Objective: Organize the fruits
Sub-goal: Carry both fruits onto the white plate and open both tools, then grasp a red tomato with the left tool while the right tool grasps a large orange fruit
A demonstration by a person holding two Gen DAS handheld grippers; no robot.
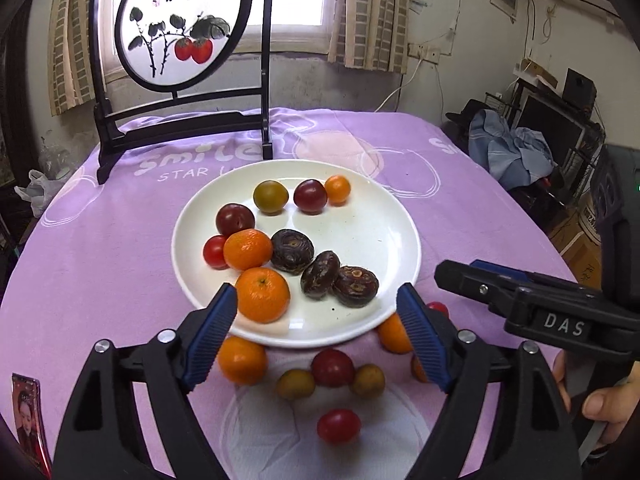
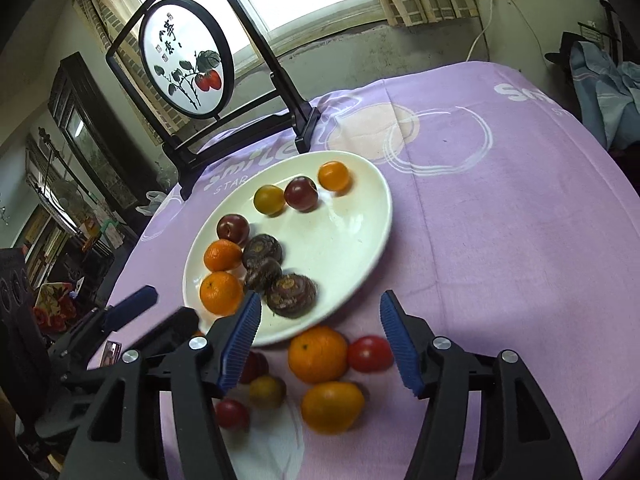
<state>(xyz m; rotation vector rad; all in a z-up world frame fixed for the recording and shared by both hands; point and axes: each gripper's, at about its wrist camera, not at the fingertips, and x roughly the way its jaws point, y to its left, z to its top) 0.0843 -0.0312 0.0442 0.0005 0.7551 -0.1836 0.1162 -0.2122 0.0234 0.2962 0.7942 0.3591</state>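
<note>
A white plate (image 1: 360, 216) (image 2: 352, 216) on the purple cloth holds tangerines (image 1: 262, 294), dark water chestnuts (image 1: 355, 286) (image 2: 291, 294), and red, yellow and orange cherry tomatoes (image 1: 310, 196). More fruit lies on the cloth in front of the plate: tangerines (image 1: 242, 360) (image 2: 318, 354), red tomatoes (image 1: 338, 426) (image 2: 369, 354) and yellow-green tomatoes (image 1: 295, 384). My left gripper (image 1: 316, 332) is open and empty above the plate's near rim. My right gripper (image 2: 320, 344) is open and empty over the loose tangerines; it also shows in the left wrist view (image 1: 452, 276).
A black framed round painting stand (image 1: 180, 60) (image 2: 188, 60) stands on the far left of the table behind the plate. A small photo card (image 1: 26, 412) lies at the near left edge. Clutter and furniture surround the table.
</note>
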